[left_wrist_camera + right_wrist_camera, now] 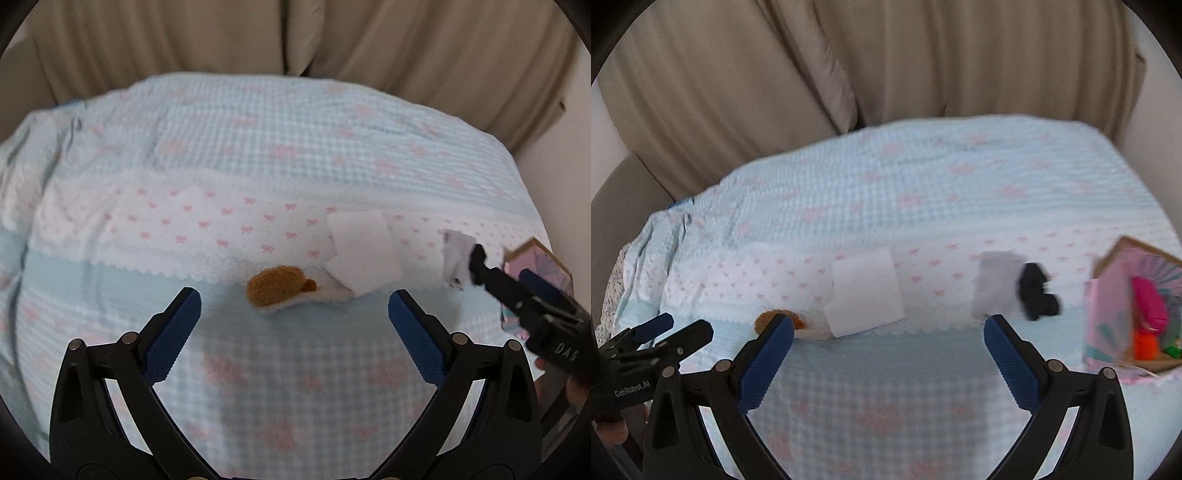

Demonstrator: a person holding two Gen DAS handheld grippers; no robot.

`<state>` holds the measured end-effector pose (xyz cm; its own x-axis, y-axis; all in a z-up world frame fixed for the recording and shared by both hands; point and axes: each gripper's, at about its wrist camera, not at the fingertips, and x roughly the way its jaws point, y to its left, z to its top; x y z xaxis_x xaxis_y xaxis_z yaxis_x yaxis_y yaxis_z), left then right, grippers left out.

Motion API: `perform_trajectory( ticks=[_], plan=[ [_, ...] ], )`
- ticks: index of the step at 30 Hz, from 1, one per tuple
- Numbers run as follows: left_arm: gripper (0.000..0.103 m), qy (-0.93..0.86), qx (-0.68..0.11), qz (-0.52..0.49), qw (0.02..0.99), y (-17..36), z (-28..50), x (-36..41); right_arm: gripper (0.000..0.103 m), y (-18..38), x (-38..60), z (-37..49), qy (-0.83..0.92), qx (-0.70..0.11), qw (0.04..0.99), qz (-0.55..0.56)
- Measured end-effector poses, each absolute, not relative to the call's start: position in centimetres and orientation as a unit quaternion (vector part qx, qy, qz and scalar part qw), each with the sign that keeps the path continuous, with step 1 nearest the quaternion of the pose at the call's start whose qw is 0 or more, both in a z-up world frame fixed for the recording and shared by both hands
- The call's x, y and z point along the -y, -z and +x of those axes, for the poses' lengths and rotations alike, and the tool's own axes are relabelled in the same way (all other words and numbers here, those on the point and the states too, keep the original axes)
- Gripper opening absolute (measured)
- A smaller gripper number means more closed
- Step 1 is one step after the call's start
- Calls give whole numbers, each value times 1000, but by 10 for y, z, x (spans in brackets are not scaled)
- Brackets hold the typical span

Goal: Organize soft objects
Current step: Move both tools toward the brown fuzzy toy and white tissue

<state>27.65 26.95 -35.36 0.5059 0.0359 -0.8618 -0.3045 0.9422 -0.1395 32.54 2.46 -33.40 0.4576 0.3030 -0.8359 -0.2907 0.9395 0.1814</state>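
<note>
A brown plush piece (pixel 275 285) lies on a small white fleece scrap on the bed, just ahead of my open, empty left gripper (pixel 294 308). A white folded cloth (pixel 364 251) lies beside it to the right. In the right wrist view the plush (pixel 764 320) is partly hidden behind my left finger, and the white cloth (pixel 866 293) sits ahead. A grey-white cloth (pixel 995 286) and a black soft item (pixel 1036 293) lie ahead right. My right gripper (pixel 888 334) is open and empty, and it shows from the side in the left wrist view (pixel 476 271).
A pink cardboard box (pixel 1108 314) holding pink, orange and green items stands at the right on the blue checked bedspread (pixel 923 192). Beige curtains (pixel 886 66) hang behind the bed. The left gripper (pixel 676 332) shows at the lower left of the right wrist view.
</note>
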Motion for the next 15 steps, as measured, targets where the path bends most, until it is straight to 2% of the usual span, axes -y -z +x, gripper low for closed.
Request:
perform_trajectory(
  ticks=[4, 8, 15],
  plan=[
    [95, -107, -502, -150, 845, 404, 300, -279, 103, 379, -47, 352, -190, -509, 840, -11],
    [94, -111, -509, -166, 837, 444, 313, -283, 103, 425, -62, 372, -204, -517, 831, -36],
    [91, -114, -513, -174, 833, 489, 318, -278, 103, 478, -78, 387, -235, -513, 822, -76]
  ],
)
